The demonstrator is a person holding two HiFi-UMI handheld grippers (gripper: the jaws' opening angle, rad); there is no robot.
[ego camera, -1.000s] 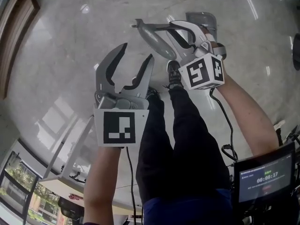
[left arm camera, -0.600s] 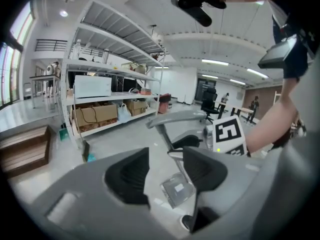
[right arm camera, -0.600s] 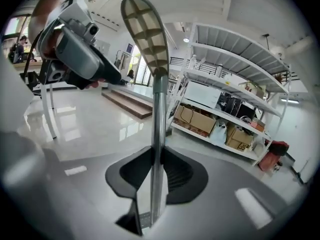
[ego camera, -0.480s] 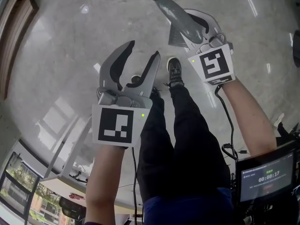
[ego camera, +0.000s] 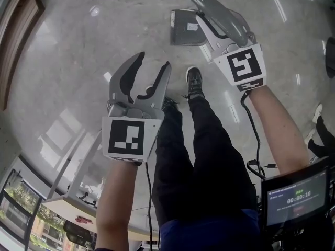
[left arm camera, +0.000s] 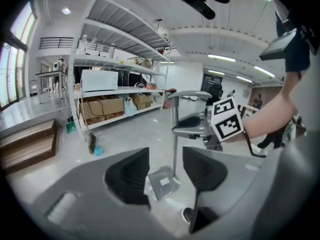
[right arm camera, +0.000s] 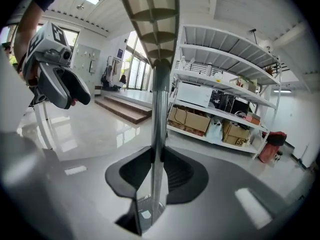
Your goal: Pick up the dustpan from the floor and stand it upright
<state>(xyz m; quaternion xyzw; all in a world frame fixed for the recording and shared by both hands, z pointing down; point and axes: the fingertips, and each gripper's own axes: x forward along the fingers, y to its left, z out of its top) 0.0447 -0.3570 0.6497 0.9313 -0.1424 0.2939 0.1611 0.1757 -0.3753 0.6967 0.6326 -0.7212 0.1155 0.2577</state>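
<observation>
The dustpan (ego camera: 186, 29) is in hand: its long handle (right arm camera: 159, 109) runs about upright, and the pan hangs at the bottom, low over the floor (ego camera: 78, 46), just ahead of the person's shoe (ego camera: 194, 82). Whether the pan touches the floor I cannot tell. The right hand-held gripper (ego camera: 203, 7) is clamped narrow on the handle. The left hand-held gripper (ego camera: 150, 69) is spread wide, holds nothing and is well apart from it. I'd say the pick-up is done; what's left is settling the pan so it stands, then letting go.
</observation>
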